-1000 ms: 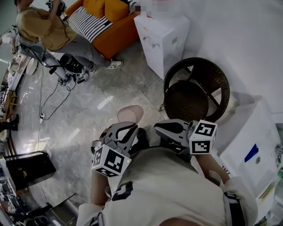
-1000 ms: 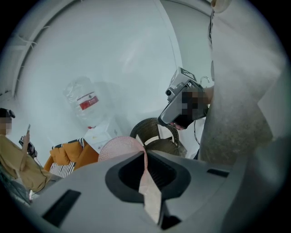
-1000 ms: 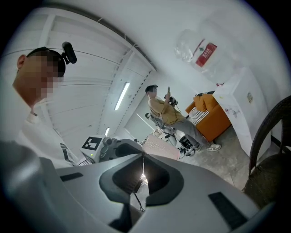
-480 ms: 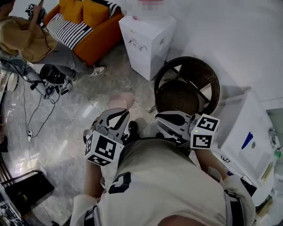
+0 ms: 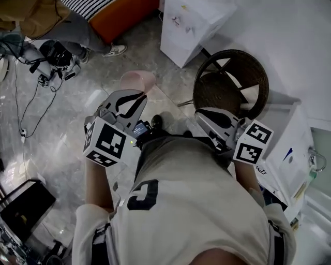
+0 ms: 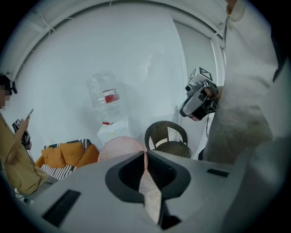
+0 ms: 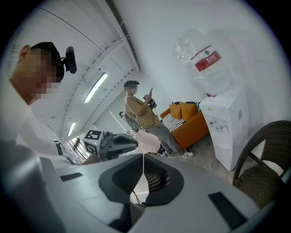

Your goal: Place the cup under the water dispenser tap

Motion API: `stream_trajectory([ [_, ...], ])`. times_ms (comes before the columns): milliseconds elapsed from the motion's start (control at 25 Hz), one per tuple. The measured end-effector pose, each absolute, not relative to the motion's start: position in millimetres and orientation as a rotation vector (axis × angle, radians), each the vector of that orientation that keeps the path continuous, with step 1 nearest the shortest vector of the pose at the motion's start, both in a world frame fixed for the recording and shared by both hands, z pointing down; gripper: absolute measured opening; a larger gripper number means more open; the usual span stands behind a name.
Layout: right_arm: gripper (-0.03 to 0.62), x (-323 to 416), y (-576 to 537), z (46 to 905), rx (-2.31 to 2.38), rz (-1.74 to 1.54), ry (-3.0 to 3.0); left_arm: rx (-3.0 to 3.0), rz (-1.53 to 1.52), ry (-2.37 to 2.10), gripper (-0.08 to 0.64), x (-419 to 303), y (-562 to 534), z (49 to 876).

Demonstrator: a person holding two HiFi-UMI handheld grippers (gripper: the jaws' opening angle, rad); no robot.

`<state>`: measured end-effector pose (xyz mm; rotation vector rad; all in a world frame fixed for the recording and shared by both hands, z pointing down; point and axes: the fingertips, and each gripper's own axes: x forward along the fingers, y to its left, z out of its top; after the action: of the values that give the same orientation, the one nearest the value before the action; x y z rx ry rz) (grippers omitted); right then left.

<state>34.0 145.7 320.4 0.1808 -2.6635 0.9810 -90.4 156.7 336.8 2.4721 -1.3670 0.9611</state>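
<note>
The cup (image 5: 135, 80) had been carried up the frame toward the dispenser (image 5: 194, 20), its rim pinched between the clenched jaws of the left gripper (image 5: 137, 96). The right gripper (image 5: 203, 115) was clamped on nothing. The cup should be kept level and steered left of the chair (image 5: 232, 77).

A dark wicker chair (image 5: 220, 93) stands at 1 o'clock, close to the white wall (image 5: 289, 46). At 11 o'clock an orange sofa (image 5: 121, 18) carries a striped cushion (image 5: 85, 5), with a person (image 5: 72, 28) just beside it. Cables (image 5: 23, 103) trail over the grey marble floor (image 5: 62, 140) at 10 o'clock. A white cabinet (image 5: 289, 155) sits at 3 o'clock.
</note>
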Motion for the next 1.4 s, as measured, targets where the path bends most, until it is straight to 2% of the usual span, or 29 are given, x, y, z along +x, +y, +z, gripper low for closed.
stream_trajectory([
  [120,0.029,10.1,155.2,327.2,0.167,0.968,-2.613,2.461,0.98,-1.348,0.069,-118.4,161.2,349.5],
  [360,0.029,-9.9,155.6,336.6,0.168,0.997,-2.588,2.449,1.285,-1.195,0.069,-151.3,173.8,383.4],
  [640,0.029,-25.7,143.6,328.9,0.154,1.034,-2.593,2.434,1.293,-1.12,0.069,-155.4,168.6,382.4],
  [920,0.029,-36.3,81.0,342.5,0.124,1.103,-2.643,2.375,1.394,-1.1,0.069,-164.2,114.2,393.8],
  [1400,0.029,-12.9,-24.5,353.6,0.085,1.174,-2.675,2.186,1.705,-1.02,0.069,-179.0,21.9,415.3],
])
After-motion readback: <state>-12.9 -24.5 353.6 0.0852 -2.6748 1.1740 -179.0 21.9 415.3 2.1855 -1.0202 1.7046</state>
